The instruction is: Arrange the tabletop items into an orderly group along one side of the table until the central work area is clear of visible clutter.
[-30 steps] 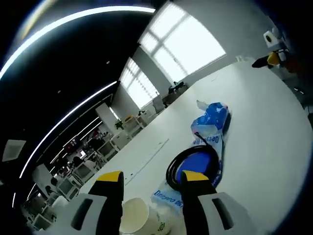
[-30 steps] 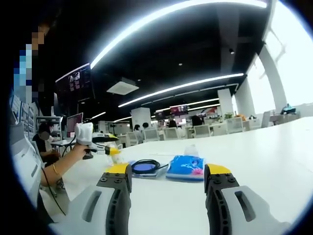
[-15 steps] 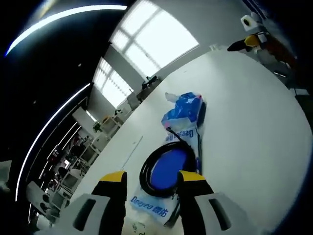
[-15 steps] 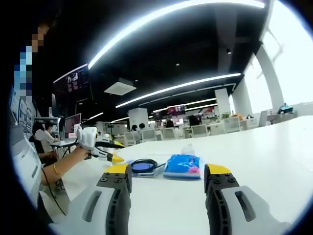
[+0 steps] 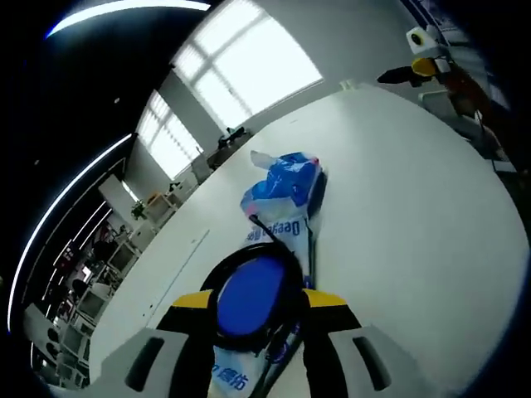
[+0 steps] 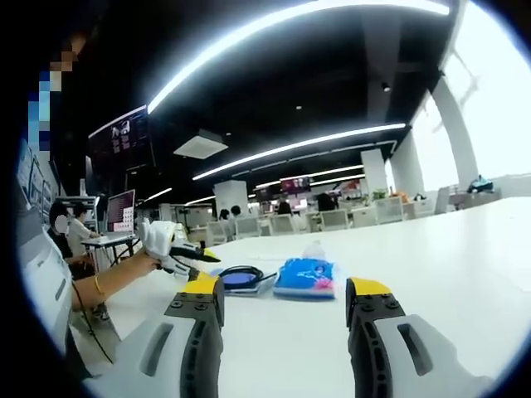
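On the white table (image 5: 398, 215), the left claw (image 5: 249, 303) straddles, spread, the light, floppy black cable coil (image 5: 249, 290) on soft blue tissue packs (image 5: 282, 186); the right claw (image 6: 286, 290) hangs open.

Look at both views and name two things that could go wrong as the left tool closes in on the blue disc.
1. The left tool straddles the blue disc with its black cable. Closing might catch only the cable, so the disc could slip.
2. The disc lies on a flat blue packet beside the tissue pack. Lifting or sliding it may drag both across the white table.
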Demonstrator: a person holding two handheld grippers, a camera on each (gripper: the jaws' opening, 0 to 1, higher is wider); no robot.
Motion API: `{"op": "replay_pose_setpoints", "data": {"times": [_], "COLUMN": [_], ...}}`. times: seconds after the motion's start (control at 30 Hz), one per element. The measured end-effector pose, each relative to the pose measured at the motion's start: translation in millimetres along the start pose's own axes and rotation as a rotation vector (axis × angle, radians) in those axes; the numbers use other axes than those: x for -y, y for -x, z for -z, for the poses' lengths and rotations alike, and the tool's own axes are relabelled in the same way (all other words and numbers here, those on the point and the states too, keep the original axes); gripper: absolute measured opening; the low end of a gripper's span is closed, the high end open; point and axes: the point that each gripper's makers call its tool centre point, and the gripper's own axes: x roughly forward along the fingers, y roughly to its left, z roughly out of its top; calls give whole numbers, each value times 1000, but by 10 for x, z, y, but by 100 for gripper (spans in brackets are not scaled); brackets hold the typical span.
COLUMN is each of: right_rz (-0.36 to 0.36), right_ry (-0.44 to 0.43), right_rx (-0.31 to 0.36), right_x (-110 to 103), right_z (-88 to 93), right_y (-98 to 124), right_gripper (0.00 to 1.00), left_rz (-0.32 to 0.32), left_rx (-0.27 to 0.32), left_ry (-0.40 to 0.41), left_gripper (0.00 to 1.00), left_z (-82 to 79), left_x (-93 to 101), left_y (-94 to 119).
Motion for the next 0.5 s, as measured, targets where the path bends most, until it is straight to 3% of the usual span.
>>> {"op": "replay_pose_setpoints", "data": {"times": [0.2,0.37,0.5], "right_rz": [20,43,49], "right_ry": [-4,-7,-11], "right_rx": [-13,-22,-20], "right_x": [50,117,131], "right_z": [22,38,29], "right_y": [40,82,94], "right_gripper": [57,57,57], "left_rz": [-5,25,59], "left_rx": [-33,-33,-64], "left_ry": [-23,-32,-67], "left_gripper": [32,27,25], "left_z": [46,8,5], "left_x": [-1,70,116], "left_y": [-64,-90,-77]}}
